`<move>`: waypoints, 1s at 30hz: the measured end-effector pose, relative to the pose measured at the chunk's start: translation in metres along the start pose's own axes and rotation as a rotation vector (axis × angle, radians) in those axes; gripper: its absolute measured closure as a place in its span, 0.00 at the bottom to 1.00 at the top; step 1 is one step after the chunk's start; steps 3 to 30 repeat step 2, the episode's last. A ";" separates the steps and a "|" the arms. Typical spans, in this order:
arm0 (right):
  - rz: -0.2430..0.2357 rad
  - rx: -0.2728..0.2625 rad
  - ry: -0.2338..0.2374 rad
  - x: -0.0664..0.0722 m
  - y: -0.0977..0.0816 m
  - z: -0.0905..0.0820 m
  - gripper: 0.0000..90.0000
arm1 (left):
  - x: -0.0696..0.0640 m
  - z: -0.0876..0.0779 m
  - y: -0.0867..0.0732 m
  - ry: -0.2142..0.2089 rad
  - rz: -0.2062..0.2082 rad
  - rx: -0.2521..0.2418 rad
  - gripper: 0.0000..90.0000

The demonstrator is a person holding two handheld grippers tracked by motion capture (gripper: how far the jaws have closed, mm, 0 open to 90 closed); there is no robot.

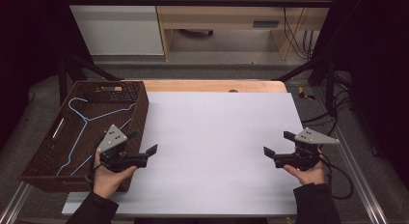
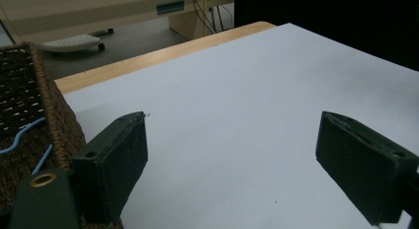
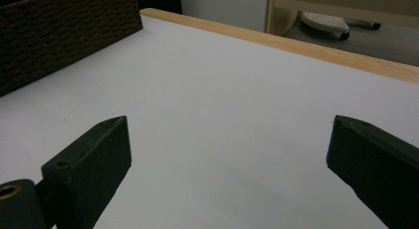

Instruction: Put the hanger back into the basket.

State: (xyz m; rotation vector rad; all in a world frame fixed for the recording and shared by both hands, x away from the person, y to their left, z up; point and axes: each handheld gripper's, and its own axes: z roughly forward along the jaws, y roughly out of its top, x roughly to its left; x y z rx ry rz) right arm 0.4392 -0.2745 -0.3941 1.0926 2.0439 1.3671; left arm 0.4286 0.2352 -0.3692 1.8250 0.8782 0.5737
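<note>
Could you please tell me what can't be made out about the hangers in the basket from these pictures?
- High view: how many blue hangers lie in the basket; the thin wires overlap, and the left gripper covers their near ends.
- Left gripper view: the basket wall and the picture's left edge cut the hangers to two short blue strands.
- Right gripper view: the basket's wall hides its inside.

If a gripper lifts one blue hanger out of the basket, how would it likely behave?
The blue hangers look like thin wire, so probably light and slightly springy. Several lie overlapped in the wicker basket, so hooks may snag neighbours. Thin, smooth wire might twist or slip between pads.
</note>
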 end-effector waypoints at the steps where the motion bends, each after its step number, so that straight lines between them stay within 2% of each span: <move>1: 0.001 0.000 0.001 0.000 0.000 0.000 0.05 | 0.000 0.000 -0.001 -0.002 -0.002 -0.001 0.14; 30: -0.001 0.001 -0.001 0.000 0.000 0.000 0.05 | 0.000 0.000 -0.001 -0.002 -0.002 -0.001 0.14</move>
